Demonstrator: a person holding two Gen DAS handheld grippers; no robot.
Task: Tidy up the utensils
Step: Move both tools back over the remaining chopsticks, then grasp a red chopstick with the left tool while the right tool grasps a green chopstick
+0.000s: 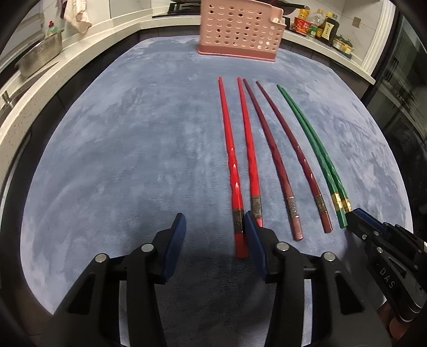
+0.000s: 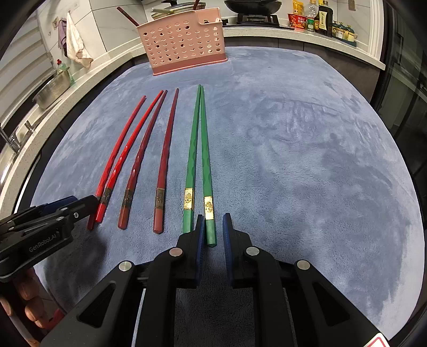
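Three pairs of chopsticks lie side by side on a blue-grey mat [image 1: 120, 138]: red [image 1: 231, 160], dark red [image 1: 269, 144] and green [image 1: 317, 149]. My left gripper [image 1: 214, 227] is open at their near ends. The leftmost red chopstick's end lies between its fingers, against the right pad. My right gripper [image 2: 212, 221] stands narrowly open around the right green chopstick [image 2: 206, 165]. Its left pad touches the stick and a slit of mat shows at the other pad. The second green chopstick [image 2: 191, 165] lies just outside. A pink perforated basket [image 2: 184, 45] stands at the mat's far edge.
The pink basket holds a few utensils. A white counter runs round the mat, with a steel colander [image 1: 40, 56] at left, a hanging cloth [image 1: 77, 16], and bottles [image 1: 317, 24] at the back right. A wok [image 2: 253, 5] sits on the stove. Bare mat stretches to the right [image 2: 307, 160].
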